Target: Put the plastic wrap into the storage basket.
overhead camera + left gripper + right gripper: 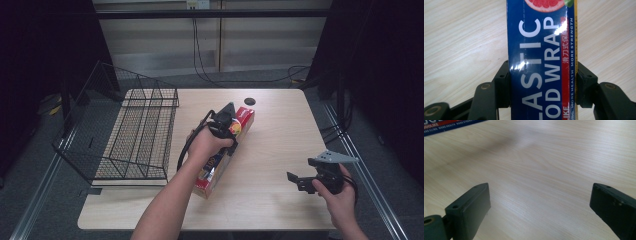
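**Food wrap box clamped in the left tongs, right tongs wide apart**

We see a black wire basket at the left edge of the table, its mesh frame tilted open toward the left; we can make out nothing inside it. The table is pale wood with a small round dark hole near its far edge; behind it run a grey floor, cables and a light wall between dark curtains.

Our left tongs press on both long sides of the blue and red plastic food wrap box, which sits near the table's middle, beside the basket. The left forearm reaches in from below. Our right tongs hover at the right, jaws wide apart over bare wood, well apart from the box.
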The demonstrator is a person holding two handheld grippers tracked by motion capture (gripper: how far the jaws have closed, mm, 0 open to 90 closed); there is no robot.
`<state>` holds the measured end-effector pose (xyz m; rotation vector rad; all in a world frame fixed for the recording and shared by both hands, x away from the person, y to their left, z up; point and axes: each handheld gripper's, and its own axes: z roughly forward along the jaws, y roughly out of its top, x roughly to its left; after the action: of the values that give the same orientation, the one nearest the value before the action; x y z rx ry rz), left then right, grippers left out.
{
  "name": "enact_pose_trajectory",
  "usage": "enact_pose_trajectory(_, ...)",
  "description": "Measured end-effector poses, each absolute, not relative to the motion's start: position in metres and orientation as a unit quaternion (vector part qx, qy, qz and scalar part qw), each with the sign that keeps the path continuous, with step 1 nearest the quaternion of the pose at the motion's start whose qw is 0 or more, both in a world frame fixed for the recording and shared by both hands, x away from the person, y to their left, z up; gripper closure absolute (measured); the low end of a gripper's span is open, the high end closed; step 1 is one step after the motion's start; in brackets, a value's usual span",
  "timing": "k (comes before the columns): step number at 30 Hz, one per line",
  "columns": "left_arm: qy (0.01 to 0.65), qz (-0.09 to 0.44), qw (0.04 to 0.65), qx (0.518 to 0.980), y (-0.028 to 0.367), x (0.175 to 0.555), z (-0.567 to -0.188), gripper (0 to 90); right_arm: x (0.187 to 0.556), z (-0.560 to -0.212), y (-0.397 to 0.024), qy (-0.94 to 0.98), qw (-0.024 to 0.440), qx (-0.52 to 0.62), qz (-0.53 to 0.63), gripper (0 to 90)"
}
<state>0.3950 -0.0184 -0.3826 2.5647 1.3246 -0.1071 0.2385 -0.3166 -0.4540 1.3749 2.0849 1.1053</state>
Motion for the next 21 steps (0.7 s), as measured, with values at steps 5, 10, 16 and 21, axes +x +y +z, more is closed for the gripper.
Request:
enact_pose_trajectory(5,0.458,-0.038,0.127,0.879,-0.011,0.397,-0.373,44.0,0.238,-0.455,-0.316,0.748,0.204,0.491,0.396,2.9)
enact_pose_trajectory(10,0.464,-0.036,0.129,0.875,-0.005,0.401,-0.365,44.0,0.238,-0.454,-0.315,0.748,0.205,0.492,0.396,2.9)
enact_pose_trajectory(16,0.477,-0.031,0.124,0.87,0.002,0.404,-0.357,44.0,0.238,-0.455,-0.315,0.75,0.203,0.49,0.396,2.7)
enact_pose_trajectory(21,0.482,-0.032,0.124,0.867,0.007,0.407,-0.349,44.0,0.238,-0.456,-0.314,0.751,0.201,0.491,0.394,2.7)
